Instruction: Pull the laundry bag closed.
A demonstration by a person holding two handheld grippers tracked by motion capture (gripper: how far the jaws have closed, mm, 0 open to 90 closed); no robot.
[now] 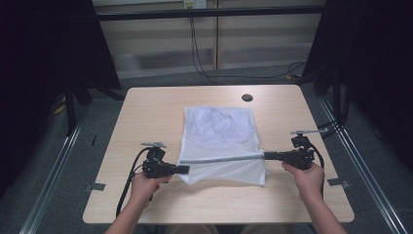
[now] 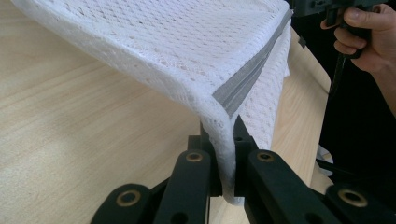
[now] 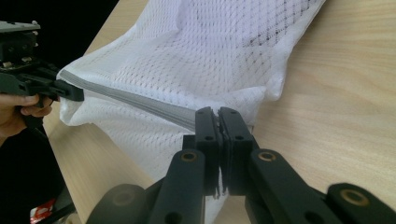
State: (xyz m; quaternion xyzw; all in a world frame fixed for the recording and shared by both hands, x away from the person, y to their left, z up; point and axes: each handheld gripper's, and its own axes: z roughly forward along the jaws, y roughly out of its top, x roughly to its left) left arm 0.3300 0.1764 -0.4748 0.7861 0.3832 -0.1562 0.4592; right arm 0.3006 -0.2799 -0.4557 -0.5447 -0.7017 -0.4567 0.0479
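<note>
High view: white mesh laundry bag [image 1: 219, 131] mid-frame, grey zipper strip [image 1: 221, 159] stretched taut. Left gripper [image 1: 182, 169] clamped on bag corner, right gripper [image 1: 267, 156] clenched at zipper end; zipper apparently closed, nothing left visible

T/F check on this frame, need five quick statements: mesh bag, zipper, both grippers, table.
1. Both grippers are shut on the white mesh bag. True: the left gripper pinches its left edge, the right gripper the right end of the zipper.
2. The grey zipper runs taut between the two grippers. True.
3. The bag hangs fully clear of the table. False: its far part lies on the wood.
4. The bag is black. False: white mesh.
5. A dark round hole sits near the table's far edge. True.
</note>
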